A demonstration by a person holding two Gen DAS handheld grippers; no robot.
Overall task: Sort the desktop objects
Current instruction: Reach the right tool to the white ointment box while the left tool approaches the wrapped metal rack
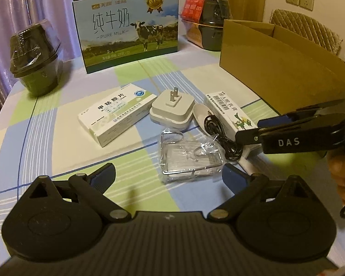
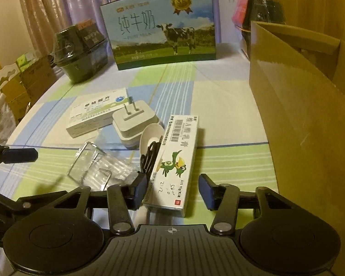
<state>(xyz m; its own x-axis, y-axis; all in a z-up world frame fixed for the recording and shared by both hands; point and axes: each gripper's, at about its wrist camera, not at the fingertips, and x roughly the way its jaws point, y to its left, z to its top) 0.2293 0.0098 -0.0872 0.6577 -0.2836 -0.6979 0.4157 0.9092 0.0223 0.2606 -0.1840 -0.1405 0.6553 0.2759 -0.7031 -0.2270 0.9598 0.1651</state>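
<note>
Black cable (image 2: 149, 158) is lying tangled against the white carton with the green bird (image 2: 176, 161), which the right gripper (image 2: 173, 192) is straddling, jaws wide. Closing could snag it, I reckon. Only the left camera is showing the left gripper (image 1: 169, 176) gaping near the clear plastic-wrapped wire rack (image 1: 188, 155) beside that carton.

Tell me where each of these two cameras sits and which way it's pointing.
Left wrist: on the left gripper, low over the checked tablecloth, facing the blue milk carton; its open fingers and the right gripper show.
Right wrist: on the right gripper, open around the white ointment box with a green bird, beside the brown cardboard box; a left fingertip shows.
Shared: carton, white plug adapter, ointment box.
</note>
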